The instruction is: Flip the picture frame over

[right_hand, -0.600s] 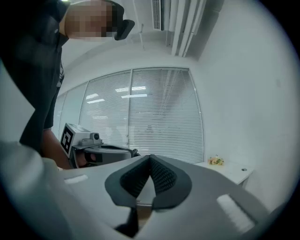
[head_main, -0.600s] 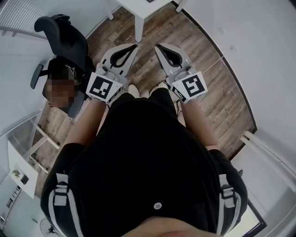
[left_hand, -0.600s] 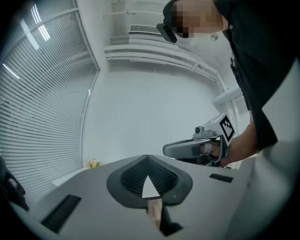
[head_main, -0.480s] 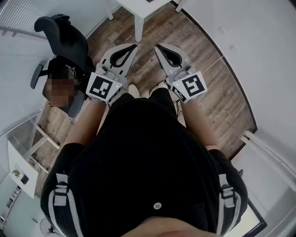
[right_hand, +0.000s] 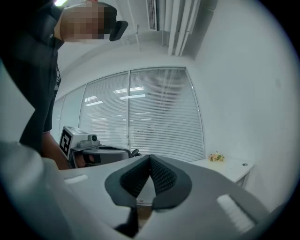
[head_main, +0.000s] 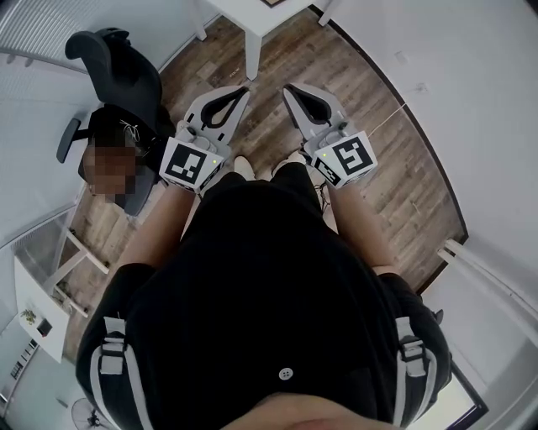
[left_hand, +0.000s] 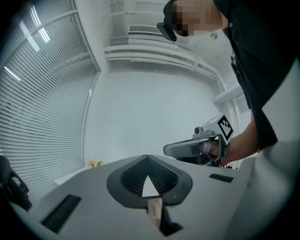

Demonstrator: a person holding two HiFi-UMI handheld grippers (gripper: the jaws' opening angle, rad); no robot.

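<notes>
1. While held level close before the torso (head_main: 269, 277), gripped nothing: left tool (head_main: 239, 90) and right tool (head_main: 290, 89) both closed tip to tip.
2. Hung side by side, apart, over wooden floor (head_main: 294, 50).
3. Beyond, made out white surface (head_main: 252, 13); dark corner on it at top border, perhaps the picture frame (head_main: 271, 2).

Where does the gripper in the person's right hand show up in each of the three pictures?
Head view: the right gripper is at upper centre, jaws shut, pointing away from the person.
Left gripper view: the right gripper is right of centre, seen side-on.
Right gripper view: the right gripper is at bottom centre, its own jaws together.
Shared landmark: the window blinds.
</notes>
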